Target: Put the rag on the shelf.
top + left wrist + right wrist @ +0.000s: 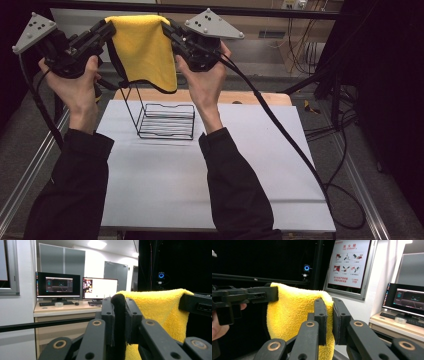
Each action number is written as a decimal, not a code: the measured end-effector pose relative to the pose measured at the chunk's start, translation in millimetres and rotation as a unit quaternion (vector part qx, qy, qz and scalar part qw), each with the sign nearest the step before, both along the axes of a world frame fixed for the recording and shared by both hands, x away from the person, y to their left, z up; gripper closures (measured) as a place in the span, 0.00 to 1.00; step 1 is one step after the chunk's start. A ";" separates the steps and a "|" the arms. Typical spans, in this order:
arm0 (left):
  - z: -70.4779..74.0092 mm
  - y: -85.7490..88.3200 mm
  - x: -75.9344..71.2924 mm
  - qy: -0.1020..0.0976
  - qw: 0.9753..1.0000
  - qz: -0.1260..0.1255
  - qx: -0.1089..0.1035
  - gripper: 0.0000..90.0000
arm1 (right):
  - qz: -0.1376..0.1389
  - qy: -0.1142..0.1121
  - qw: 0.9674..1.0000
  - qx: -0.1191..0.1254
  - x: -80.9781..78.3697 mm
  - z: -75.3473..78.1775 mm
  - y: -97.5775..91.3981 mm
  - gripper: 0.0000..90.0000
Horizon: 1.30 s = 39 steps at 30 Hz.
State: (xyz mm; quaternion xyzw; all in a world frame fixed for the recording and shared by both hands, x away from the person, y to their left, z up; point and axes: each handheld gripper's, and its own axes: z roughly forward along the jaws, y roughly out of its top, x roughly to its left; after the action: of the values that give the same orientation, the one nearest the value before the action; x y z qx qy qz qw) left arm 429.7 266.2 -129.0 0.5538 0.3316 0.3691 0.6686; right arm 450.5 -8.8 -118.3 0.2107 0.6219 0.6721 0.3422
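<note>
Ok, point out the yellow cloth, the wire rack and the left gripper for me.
Cloth [145, 50], high view, middle of the hanging yellow face.
Rack [167, 121], high view, its wire base on the table.
Left gripper [109, 26], high view, jaw tips pinching the cloth's top corner.

Lab or office, desk monitors [58, 285], hydrant poster [348, 262], floor cables [345, 195]

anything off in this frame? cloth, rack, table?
Nothing stands out. The yellow cloth hangs evenly between the left gripper and right gripper, both clamped on its top corners. The wire rack stands upright on the table.
</note>
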 end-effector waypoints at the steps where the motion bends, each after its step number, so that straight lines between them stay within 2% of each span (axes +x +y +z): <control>1: 1.2 -0.2 2.0 0.002 1.000 -0.002 -0.001 0.89 | 0.000 0.000 1.000 0.000 0.0 0.0 0.0 0.93; 8: 6.9 -4.7 18.4 0.003 1.000 0.002 0.005 0.89 | -0.012 -0.004 1.000 -0.005 16.9 6.5 -1.9 0.93; 17: 7.5 -8.6 38.6 0.010 1.000 0.007 0.008 0.89 | -0.018 0.001 1.000 -0.006 36.4 5.6 -3.9 0.93; 26: -7.2 -7.1 48.9 0.017 1.000 0.005 0.008 0.89 | -0.025 0.006 0.999 -0.030 57.1 -3.1 -2.9 0.93; 28: -12.7 -4.8 53.1 0.026 1.000 0.004 0.009 0.89 | -0.025 0.006 0.999 -0.034 60.4 -6.1 -1.5 0.93; 35: -22.9 -0.6 55.8 0.033 0.999 0.008 0.015 0.89 | -0.023 0.007 0.999 -0.047 68.0 -15.9 2.7 0.93; 39: -32.1 3.2 57.6 0.041 0.999 0.008 0.018 0.89 | -0.021 0.015 0.998 -0.053 69.6 -23.8 5.9 0.93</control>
State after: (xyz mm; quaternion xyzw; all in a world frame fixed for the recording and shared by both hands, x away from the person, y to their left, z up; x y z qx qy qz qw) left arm 487.3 269.5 -161.1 0.5780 0.3567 0.3568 0.6414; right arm 520.1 -2.8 -142.0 0.2151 0.6569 0.6281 0.3574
